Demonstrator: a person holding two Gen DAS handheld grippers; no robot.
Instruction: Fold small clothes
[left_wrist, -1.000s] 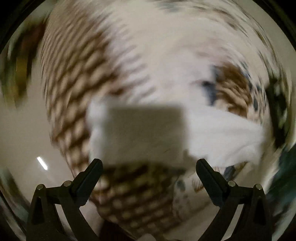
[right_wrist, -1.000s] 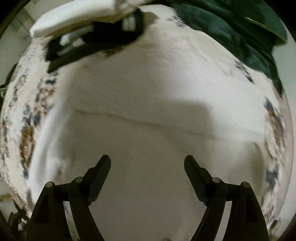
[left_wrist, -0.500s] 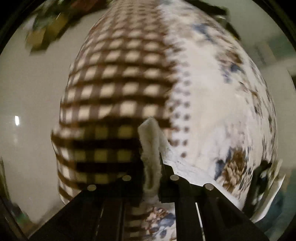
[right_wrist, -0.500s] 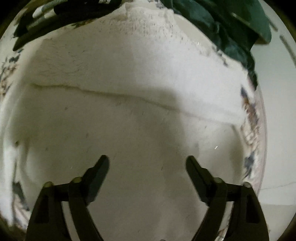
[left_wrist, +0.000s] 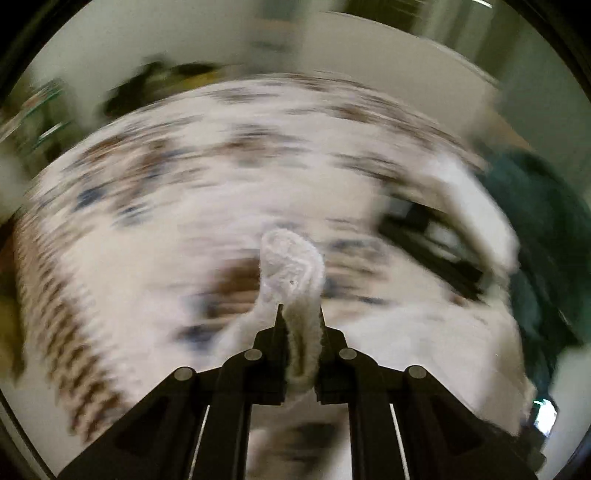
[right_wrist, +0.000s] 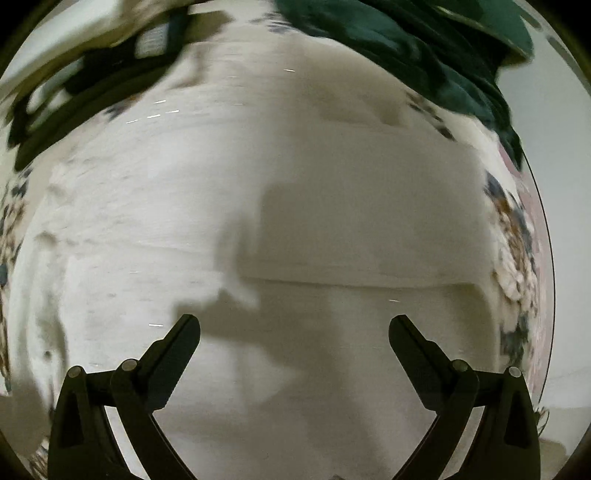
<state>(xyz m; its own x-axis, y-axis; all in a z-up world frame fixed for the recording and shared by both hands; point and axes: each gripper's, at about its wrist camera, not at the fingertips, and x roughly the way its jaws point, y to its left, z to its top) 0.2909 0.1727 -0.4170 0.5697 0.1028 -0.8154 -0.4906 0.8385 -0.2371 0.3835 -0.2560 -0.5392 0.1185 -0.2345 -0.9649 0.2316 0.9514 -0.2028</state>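
Since half a second ago your left view has swung from the brown checked cloth round to the flowered cloth (left_wrist: 229, 173), with everything smeared by the motion. Your left tongs (left_wrist: 300, 317) are pressed together on a bunched corner of the white garment (left_wrist: 291, 266), which stands up between the tips while the rest trails down to the right. So little fabric is pinched that a fast pull could tug it free, and the blur suggests you are moving quickly. A dark green garment (left_wrist: 535, 221) lies at the right edge; dragging the white one across could catch it. In your right view the tongs (right_wrist: 294, 328) are spread wide and hold nothing, hovering over the white garment (right_wrist: 332, 184), which lies flat with a fold line across it. If that side goes unpinned, I judge the lift on the left may pull the whole piece askew and undo the fold.
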